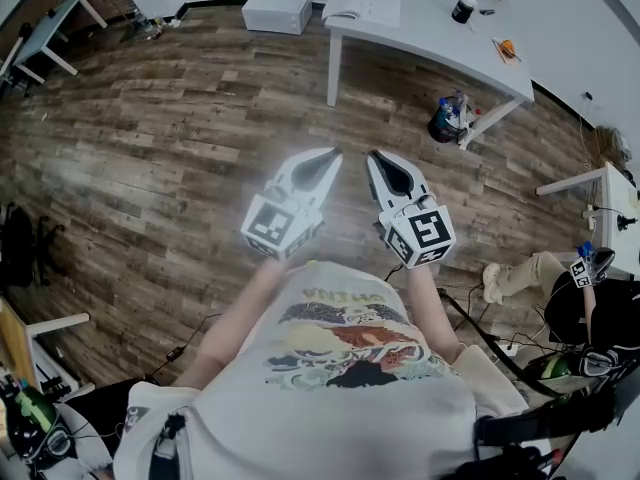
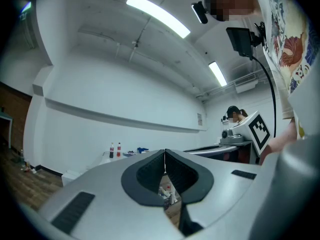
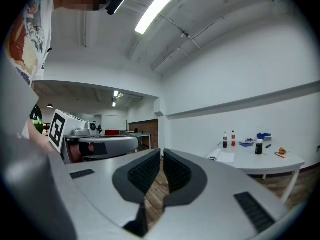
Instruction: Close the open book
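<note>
So, floor: dark wood planks, filling most of the head view, and we're standing out in the middle of it.
Table: white, up at the top of the head view, well apart from both grippers; in the right gripper view it sits off to the right.
Person's shirt: white with a printed picture, right below the camera, both arms out in front.
Left gripper: held level over bare floor, marker cube towards the body; in its own view the jaws are pressed together at the tips, nothing between them.
Right gripper: just beside the left one, tips leaning towards each other; in its own view the jaws are drawn in to a thin slit, and only floorboards show through.
Book: lying open, pages up, on the table's left end near the corner; also seen at the table's near edge. Neither gripper touches it.
Black jar: upright on the table, to the right of the book.
</note>
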`<state>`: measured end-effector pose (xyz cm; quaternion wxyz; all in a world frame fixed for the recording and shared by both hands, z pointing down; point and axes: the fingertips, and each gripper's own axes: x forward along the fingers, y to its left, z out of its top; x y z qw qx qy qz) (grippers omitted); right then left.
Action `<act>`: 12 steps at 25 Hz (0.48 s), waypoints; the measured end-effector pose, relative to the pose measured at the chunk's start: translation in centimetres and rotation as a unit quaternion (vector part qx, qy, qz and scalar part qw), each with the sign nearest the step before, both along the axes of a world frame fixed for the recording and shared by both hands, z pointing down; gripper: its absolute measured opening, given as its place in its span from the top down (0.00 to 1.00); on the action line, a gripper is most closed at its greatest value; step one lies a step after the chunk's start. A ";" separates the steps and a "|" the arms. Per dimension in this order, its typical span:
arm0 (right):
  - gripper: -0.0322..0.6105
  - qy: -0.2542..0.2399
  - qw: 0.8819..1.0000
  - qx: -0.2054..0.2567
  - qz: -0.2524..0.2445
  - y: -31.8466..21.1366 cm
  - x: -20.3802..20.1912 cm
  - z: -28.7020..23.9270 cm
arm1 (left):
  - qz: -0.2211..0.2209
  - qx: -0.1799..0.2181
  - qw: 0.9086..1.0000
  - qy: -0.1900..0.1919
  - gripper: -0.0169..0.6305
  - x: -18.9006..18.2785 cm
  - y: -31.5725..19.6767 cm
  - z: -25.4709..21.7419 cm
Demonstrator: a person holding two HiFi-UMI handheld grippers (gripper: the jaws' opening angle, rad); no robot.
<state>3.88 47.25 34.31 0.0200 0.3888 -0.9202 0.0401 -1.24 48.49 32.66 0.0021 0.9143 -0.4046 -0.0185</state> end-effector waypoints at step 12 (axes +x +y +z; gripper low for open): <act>0.91 0.005 1.000 0.001 0.010 0.0 -3.0 0.6 | 0.014 -0.007 1.000 -0.006 0.95 -2.7 0.7 0.8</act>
